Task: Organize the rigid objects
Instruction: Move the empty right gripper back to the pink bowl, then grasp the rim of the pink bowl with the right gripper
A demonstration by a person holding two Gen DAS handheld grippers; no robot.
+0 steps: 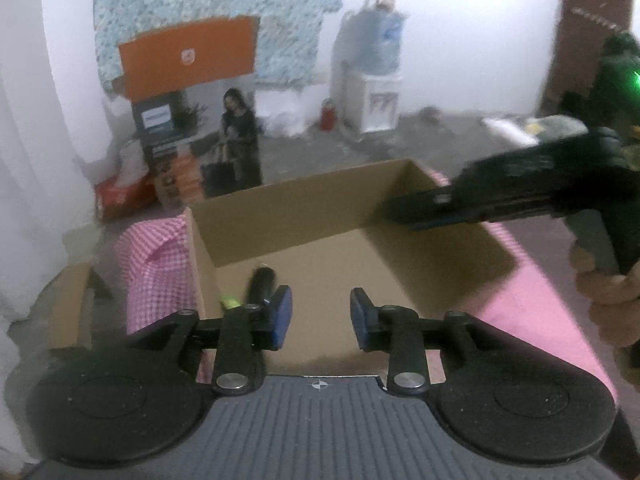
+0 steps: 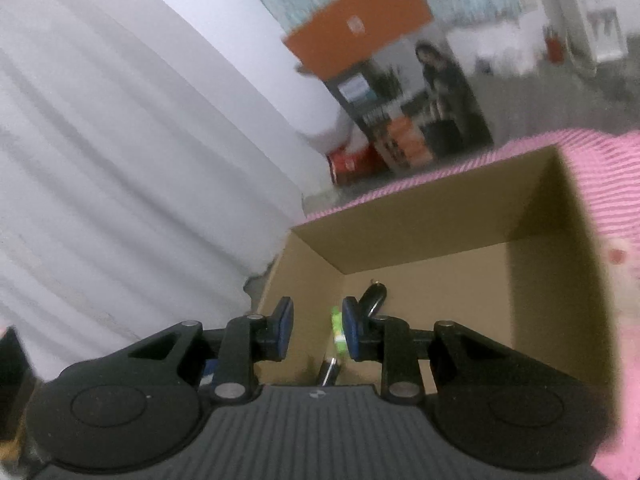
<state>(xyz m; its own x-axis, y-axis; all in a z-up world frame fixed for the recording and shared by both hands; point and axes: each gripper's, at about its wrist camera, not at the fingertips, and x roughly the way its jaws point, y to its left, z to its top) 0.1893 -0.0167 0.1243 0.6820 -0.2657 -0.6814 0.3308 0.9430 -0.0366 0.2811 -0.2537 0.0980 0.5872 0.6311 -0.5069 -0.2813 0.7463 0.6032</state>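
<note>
I hold my left gripper over the near edge of the open brown cardboard box, and its blue pads stand a little apart with nothing between them. My right gripper hangs over the box too, near its left wall, and its pads are also a little apart and hold nothing. In the left view I can see my right gripper reach in over the far right corner of the box. The box sits on a pink checked cloth. Inside, near the left wall, lie a dark black stick-shaped thing, a small bright green thing and a dark pen-like thing. I cannot tell just what they are, for all is blurry. I think these are now put away, so to do my job well I should lift both tools straight up, keep clear of the box walls, and not knock the box. Behind stands an orange and grey carton with a picture of a person, but its writing is too blurred to read.
</note>
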